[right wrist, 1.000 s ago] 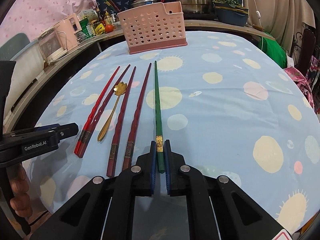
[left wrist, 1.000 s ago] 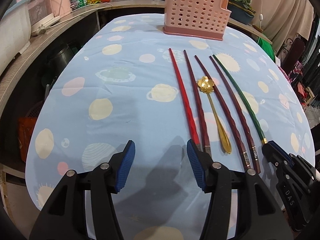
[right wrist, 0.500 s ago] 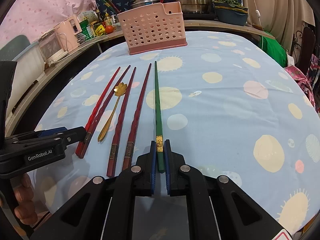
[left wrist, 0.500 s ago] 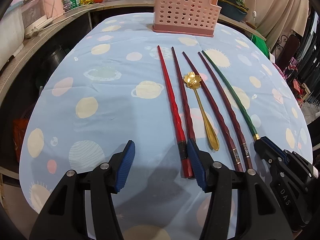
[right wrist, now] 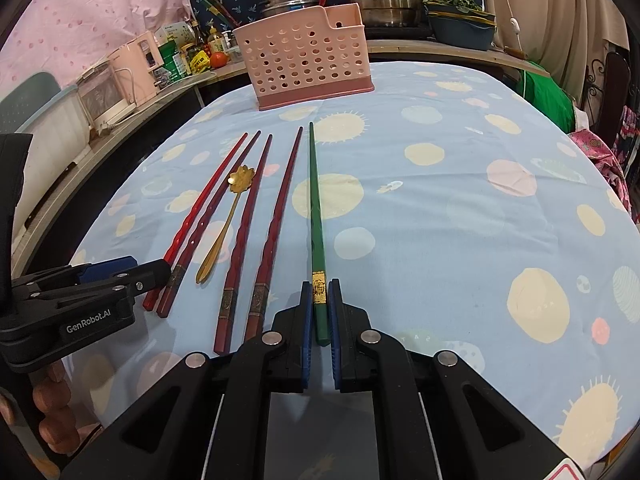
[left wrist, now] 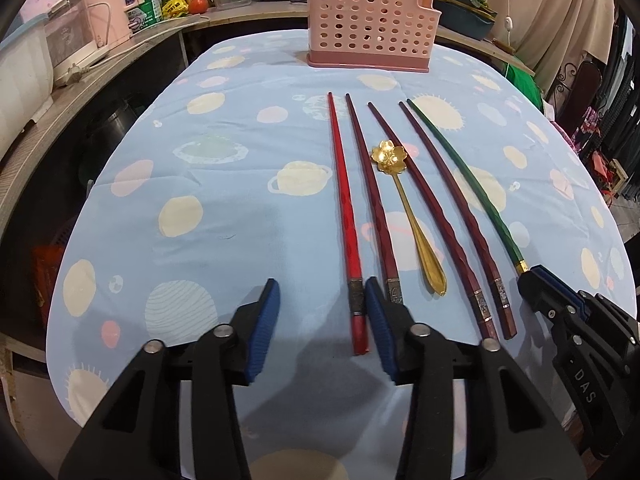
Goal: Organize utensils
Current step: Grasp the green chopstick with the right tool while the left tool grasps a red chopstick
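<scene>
On the blue planet-print tablecloth (left wrist: 224,216), the pink perforated holder (left wrist: 370,16) stands at twelve o'clock. Nearer lie four reddish chopsticks (left wrist: 345,208) and a gold flower spoon (left wrist: 408,208). The left gripper (left wrist: 320,320), fingers spread wide, has the bright red stick's butt inside its right pad, while the right gripper (right wrist: 319,320) pinches the green chopstick (right wrist: 316,216) at six o'clock.

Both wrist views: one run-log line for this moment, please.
right gripper: shut on green chopstick | left gripper: open by red chopstick | pink caddy: empty-looking

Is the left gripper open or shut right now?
Open: the left gripper has its blue fingers spread wide, the bright red chopstick end lying between them.
</scene>
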`<state>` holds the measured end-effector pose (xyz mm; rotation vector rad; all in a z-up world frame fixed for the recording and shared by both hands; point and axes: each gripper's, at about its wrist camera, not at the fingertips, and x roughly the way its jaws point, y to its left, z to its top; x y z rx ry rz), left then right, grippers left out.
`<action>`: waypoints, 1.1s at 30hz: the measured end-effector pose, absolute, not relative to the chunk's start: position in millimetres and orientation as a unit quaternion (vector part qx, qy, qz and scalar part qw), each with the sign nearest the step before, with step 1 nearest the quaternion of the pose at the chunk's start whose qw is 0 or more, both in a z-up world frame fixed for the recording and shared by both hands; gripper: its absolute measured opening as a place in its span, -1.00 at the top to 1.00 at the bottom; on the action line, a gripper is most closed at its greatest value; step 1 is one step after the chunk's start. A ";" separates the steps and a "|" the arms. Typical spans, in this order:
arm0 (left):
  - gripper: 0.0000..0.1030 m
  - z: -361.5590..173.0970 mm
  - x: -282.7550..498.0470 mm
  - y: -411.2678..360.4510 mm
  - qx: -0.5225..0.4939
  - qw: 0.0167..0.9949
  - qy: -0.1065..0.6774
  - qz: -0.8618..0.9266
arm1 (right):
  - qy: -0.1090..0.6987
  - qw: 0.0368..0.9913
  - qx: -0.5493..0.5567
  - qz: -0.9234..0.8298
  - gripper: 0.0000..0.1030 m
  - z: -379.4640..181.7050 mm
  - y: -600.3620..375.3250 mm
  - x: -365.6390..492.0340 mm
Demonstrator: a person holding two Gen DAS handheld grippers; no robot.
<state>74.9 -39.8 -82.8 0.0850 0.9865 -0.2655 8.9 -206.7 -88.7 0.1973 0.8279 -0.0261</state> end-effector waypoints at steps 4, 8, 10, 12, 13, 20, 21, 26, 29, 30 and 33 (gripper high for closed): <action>0.69 -82.6 74.8 -36.9 0.038 0.871 0.473 -0.127 | 0.402 0.911 0.096 -0.012 0.85 -88.8 -206.8 8.9; 0.85 -82.5 75.5 -35.5 0.034 0.870 0.474 -0.129 | 0.402 0.911 0.096 -0.013 0.86 -88.9 -206.9 8.9; 0.86 -82.0 75.8 -35.5 0.033 0.870 0.475 -0.131 | 0.402 0.911 0.097 -0.013 0.86 -88.9 -207.1 8.8; 0.86 -81.3 75.9 -34.8 0.030 0.869 0.476 -0.133 | 0.402 0.910 0.099 -0.013 0.86 -88.4 -207.3 8.1; 0.87 -80.5 75.7 -34.0 0.029 0.869 0.476 -0.133 | 0.402 0.910 0.101 -0.013 0.86 -87.9 -207.6 7.3; 0.86 -68.2 73.3 -28.2 0.018 0.872 0.471 -0.136 | 0.393 0.913 0.111 -0.014 0.86 -80.1 -210.6 3.1; 0.86 -66.5 72.9 -27.3 0.016 0.872 0.470 -0.135 | 0.390 0.914 0.113 -0.014 0.86 -78.2 -211.0 2.5; 0.86 -52.6 71.1 -21.9 0.004 0.876 0.462 -0.136 | 0.371 0.920 0.124 -0.012 0.86 -62.9 -214.7 -0.3; 0.86 -42.2 72.0 -19.1 -0.002 0.880 0.456 -0.137 | 0.358 0.924 0.133 -0.011 0.86 -50.4 -218.9 -1.7; 0.86 -39.2 72.2 -18.2 -0.004 0.881 0.453 -0.137 | 0.353 0.926 0.136 -0.012 0.86 -45.7 -220.5 -1.7; 0.86 -28.8 73.4 -16.2 -0.011 0.885 0.445 -0.138 | 0.340 0.929 0.145 -0.014 0.86 -32.4 -226.6 -1.5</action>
